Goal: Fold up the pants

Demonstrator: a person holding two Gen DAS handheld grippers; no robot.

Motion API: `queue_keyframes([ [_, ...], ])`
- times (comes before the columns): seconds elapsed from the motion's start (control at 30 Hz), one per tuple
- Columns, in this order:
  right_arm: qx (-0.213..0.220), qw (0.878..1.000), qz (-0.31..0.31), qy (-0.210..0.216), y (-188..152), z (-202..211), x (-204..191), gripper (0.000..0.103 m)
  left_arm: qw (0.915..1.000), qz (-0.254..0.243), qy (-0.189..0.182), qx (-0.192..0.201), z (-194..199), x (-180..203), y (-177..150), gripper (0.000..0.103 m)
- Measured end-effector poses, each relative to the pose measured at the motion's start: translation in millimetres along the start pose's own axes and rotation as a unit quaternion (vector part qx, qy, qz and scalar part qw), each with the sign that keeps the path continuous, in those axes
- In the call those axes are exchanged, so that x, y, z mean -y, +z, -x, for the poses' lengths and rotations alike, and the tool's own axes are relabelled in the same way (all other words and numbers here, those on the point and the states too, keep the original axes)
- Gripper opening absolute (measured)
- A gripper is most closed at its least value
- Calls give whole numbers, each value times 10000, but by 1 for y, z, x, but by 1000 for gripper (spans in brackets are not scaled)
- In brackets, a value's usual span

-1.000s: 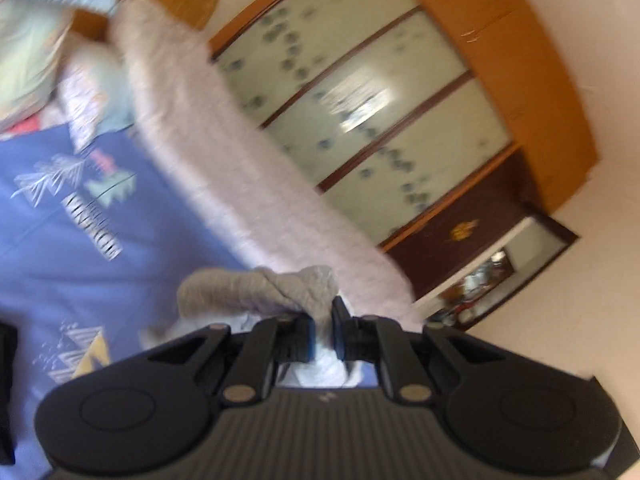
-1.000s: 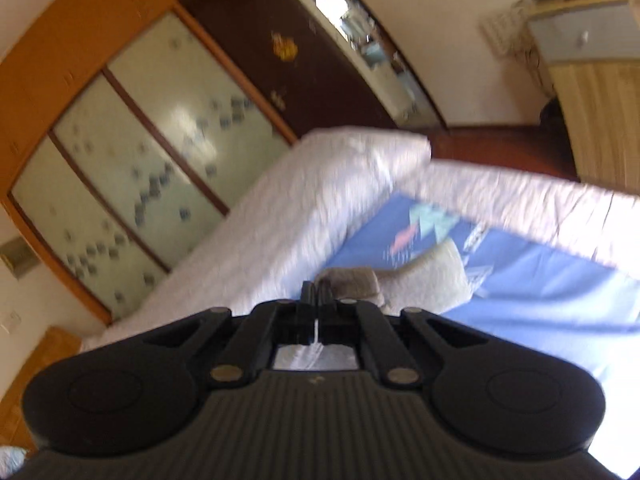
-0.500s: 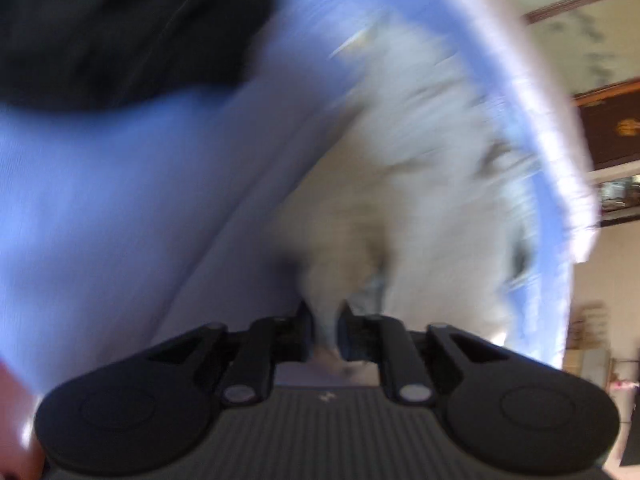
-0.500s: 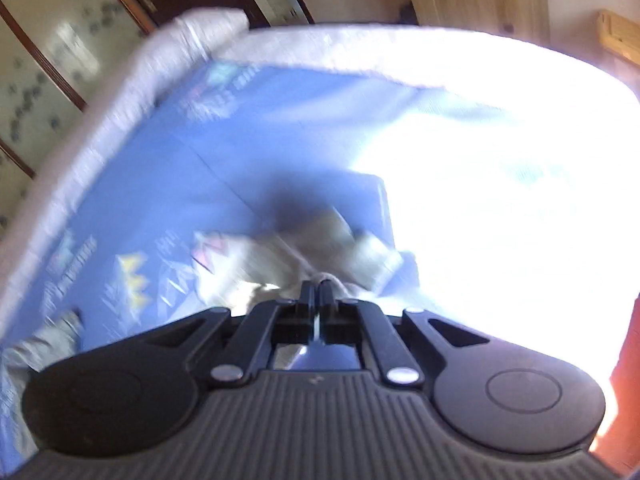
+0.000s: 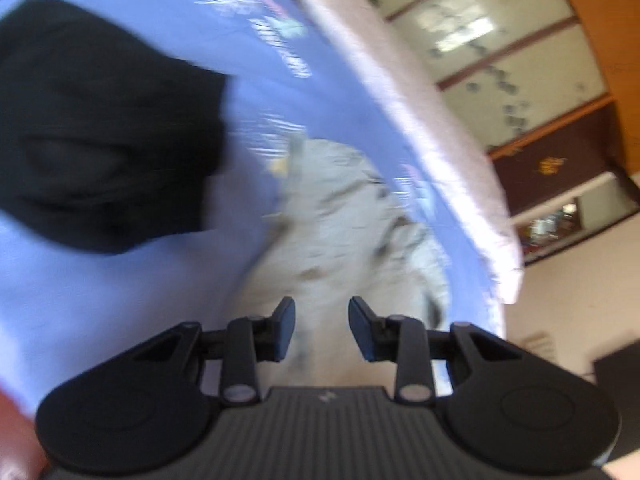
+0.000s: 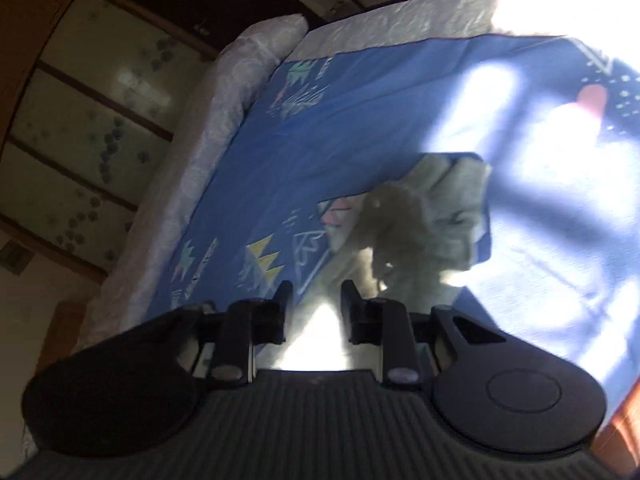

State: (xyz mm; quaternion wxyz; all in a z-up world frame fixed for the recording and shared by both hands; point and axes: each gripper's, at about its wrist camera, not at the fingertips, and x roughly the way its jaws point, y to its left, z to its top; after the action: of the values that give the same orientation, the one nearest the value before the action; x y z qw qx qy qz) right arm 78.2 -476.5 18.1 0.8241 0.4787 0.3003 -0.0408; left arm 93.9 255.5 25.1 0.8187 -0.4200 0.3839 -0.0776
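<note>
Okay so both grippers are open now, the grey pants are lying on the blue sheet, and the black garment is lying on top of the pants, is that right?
Not quite. In the left wrist view the black garment lies beside the grey pants on the blue sheet, not on top of them. The rest holds: left gripper and right gripper are both open.

The left gripper (image 5: 322, 328) hung tilted with its two black fingers (image 5: 285, 328) spread well apart, nothing pinched between the pads. The right gripper (image 6: 316, 312) was held much the same, its fingers (image 6: 352, 312) parted with a clear gap and gripping nothing. Both pointed forward and downward, each broad ribbed black body filling the bottom of its own wrist view, and no part of the person's hands showed in either view.
</note>
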Motion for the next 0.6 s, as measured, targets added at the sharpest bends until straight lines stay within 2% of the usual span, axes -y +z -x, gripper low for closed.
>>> queue_keyframes([
  [0.07, -575, 9974, 182, 403, -18, -48, -36, 33, 9993, -136, -317, -148, -31, 17, 1, 30],
  [0.13, -1069, 9922, 335, 538, -43, -96, -64, 33, 9986, -297, -325, -292, -64, 27, 1, 30],
  [0.2, -1517, 9853, 634, 472, -74, -152, -91, 33, 9979, -453, -2, -471, -97, 30, -2, 30],
  [0.27, -1776, 9806, 789, 273, -100, -194, -103, 33, 9949, -608, 535, -603, -122, 26, -9, 28],
  [0.3, -1838, 9794, 810, 212, -109, -212, -106, 33, 9930, -647, 731, -671, -131, 23, -12, 27],
  [0.33, -1862, 9790, 817, 148, -116, -227, -107, 33, 9918, -693, 786, -735, -139, 19, -16, 18],
  [0.37, -1868, 9791, 802, 82, -120, -241, -107, 34, 9910, -736, 796, -784, -143, 14, -21, 16],
  [0.53, -1834, 9805, 701, 121, -134, -271, -104, 33, 9867, -1242, 883, -561, -139, 12, -39, 14],
  [0.6, -1699, 9817, 855, 101, -138, -265, -108, 25, 9866, -1264, 873, -548, -138, 12, -40, 14],
])
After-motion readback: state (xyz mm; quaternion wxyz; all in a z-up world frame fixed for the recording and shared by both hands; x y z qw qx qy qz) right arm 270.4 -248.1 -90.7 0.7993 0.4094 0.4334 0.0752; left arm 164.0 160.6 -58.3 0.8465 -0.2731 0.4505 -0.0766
